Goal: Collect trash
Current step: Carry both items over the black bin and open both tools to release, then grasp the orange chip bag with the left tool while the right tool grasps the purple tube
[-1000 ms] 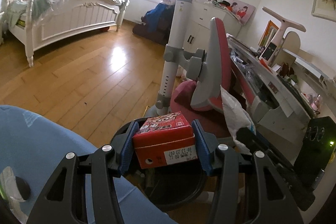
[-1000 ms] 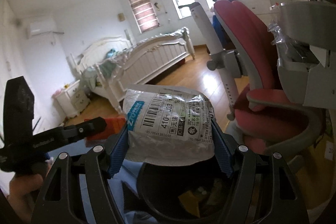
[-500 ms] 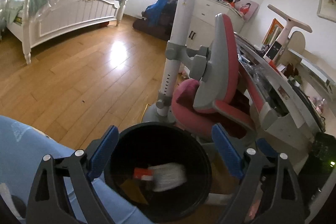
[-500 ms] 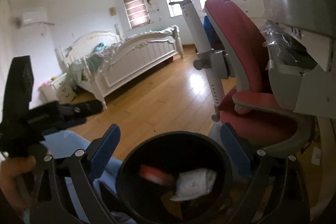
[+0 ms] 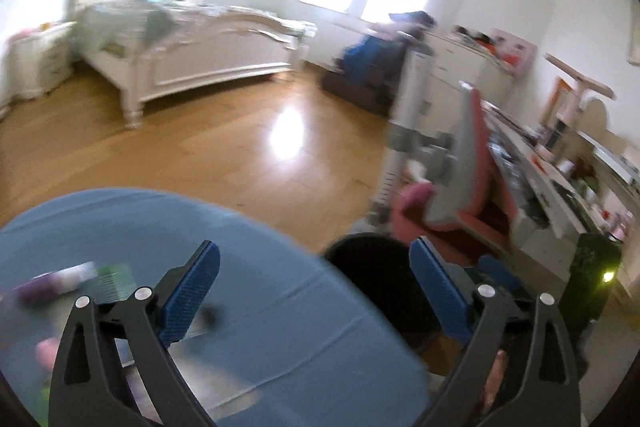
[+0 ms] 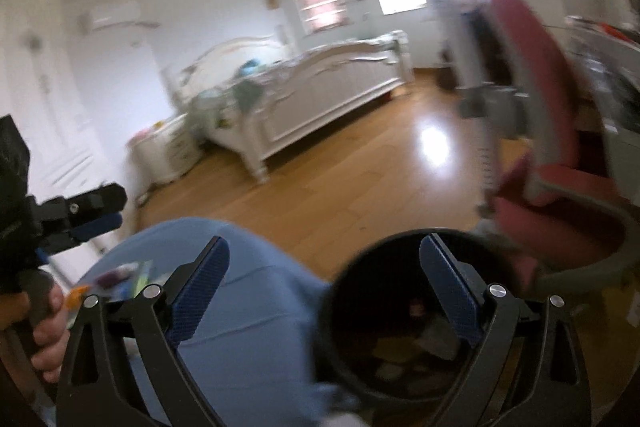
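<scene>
My left gripper [image 5: 314, 255] hangs over the edge of a blue-covered table [image 5: 260, 339]; its jaws are opening and nothing is between them. Blurred purple and green wrappers [image 5: 76, 281] lie on the cloth at the left. The black bin [image 5: 360, 261] stands just right of the table. In the right wrist view my right gripper [image 6: 325, 247] is open and empty, straddling the table edge [image 6: 248, 307] and the bin [image 6: 338, 307], which holds blurred scraps of trash [image 6: 432, 339]. The left gripper [image 6: 94, 213] shows at the far left, held by a hand [image 6: 48, 331], near the wrappers [image 6: 120, 275].
A pink and grey desk chair [image 5: 460, 183] stands right behind the bin, with a cluttered desk [image 5: 540, 183] beyond it. A white bed [image 5: 192, 63] and a nightstand [image 5: 32, 67] stand across the wooden floor [image 5: 240, 155]. Both views are motion-blurred.
The left gripper let go of the red box and the right gripper let go of the white packet; both fell into the bin. Both grippers opened wide and swung left toward the blue table.
</scene>
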The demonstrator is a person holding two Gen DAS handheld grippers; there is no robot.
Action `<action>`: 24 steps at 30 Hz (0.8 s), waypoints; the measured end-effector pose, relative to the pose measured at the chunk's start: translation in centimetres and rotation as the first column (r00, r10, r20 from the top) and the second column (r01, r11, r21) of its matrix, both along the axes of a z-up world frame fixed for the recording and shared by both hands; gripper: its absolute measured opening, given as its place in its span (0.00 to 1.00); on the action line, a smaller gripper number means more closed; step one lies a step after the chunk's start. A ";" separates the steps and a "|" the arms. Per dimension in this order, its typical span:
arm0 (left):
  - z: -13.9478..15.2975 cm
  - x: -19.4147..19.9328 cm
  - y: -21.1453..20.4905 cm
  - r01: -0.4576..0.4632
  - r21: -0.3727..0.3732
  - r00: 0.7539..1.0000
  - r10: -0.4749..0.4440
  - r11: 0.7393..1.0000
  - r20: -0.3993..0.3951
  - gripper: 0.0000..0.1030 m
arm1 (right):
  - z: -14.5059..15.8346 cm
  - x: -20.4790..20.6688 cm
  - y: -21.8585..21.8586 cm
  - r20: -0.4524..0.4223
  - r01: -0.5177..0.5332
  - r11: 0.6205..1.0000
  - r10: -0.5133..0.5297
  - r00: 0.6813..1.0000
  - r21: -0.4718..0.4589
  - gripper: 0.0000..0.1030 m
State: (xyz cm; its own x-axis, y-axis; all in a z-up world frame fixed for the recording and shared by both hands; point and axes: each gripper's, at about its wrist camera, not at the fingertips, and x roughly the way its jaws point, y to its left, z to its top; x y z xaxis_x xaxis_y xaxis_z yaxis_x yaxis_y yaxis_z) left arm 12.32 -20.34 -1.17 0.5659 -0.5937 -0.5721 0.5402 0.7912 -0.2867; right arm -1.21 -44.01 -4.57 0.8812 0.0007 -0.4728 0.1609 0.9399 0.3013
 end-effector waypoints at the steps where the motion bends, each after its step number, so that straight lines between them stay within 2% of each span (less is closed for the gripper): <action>1: 0.0 0.0 2.4 -0.052 0.004 0.999 0.052 0.999 -0.001 0.92 | 0.3 0.4 1.3 -0.001 -0.037 0.999 0.037 0.999 0.000 0.92; 3: 0.1 0.0 5.9 -0.132 0.009 0.991 0.132 0.991 0.002 0.92 | 1.0 1.5 4.2 -0.007 -0.129 0.992 0.129 0.992 -0.005 0.92; 5: 0.0 -0.3 10.1 -0.228 0.024 0.974 0.228 0.973 0.018 0.92 | 1.8 2.7 7.4 -0.015 -0.234 0.972 0.234 0.972 -0.025 0.92; 7: -0.4 -0.4 13.4 -0.312 0.048 0.950 0.311 0.949 0.028 0.92 | 2.8 3.9 10.5 -0.031 -0.325 0.943 0.324 0.946 -0.067 0.92; 8: -0.8 -0.5 15.3 -0.361 0.075 0.933 0.359 0.930 0.037 0.92 | 3.3 4.8 12.4 -0.052 -0.386 0.918 0.382 0.923 -0.097 0.92; 11: -2.6 0.1 19.2 -0.458 0.165 0.888 0.456 0.874 0.048 0.92 | 4.5 7.3 17.8 -0.110 -0.537 0.827 0.526 0.844 -0.167 0.90; 14: -4.7 0.9 22.1 -0.499 0.184 0.862 0.507 0.847 0.004 0.92 | 5.0 9.8 22.5 -0.191 -0.640 0.733 0.611 0.768 -0.232 0.74; 16: -5.7 1.5 23.1 -0.507 0.194 0.854 0.520 0.840 -0.017 0.92 | 4.9 11.6 25.0 -0.252 -0.690 0.675 0.643 0.723 -0.260 0.68; 20: -7.4 3.0 24.9 -0.509 0.193 0.847 0.528 0.839 -0.061 0.91 | 3.5 14.8 30.2 -0.375 -0.790 0.536 0.695 0.613 -0.298 0.67; 23: -8.5 3.9 25.8 -0.508 0.197 0.840 0.533 0.838 -0.101 0.80 | 1.5 16.9 32.9 -0.477 -0.844 0.425 0.697 0.536 -0.328 0.65; 24: -8.9 4.0 26.5 -0.505 0.196 0.840 0.531 0.841 -0.116 0.77 | 0.9 17.5 33.7 -0.504 -0.856 0.399 0.692 0.517 -0.330 0.65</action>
State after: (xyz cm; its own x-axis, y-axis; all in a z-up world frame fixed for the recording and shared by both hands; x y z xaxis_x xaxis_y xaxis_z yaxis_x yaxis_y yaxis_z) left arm 16.34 6.15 -10.08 0.6596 -0.1383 -0.7388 -0.0035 0.9824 -0.1870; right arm 16.29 -10.29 -3.68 0.4675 0.3257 -0.8218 -0.7293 0.6675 -0.1503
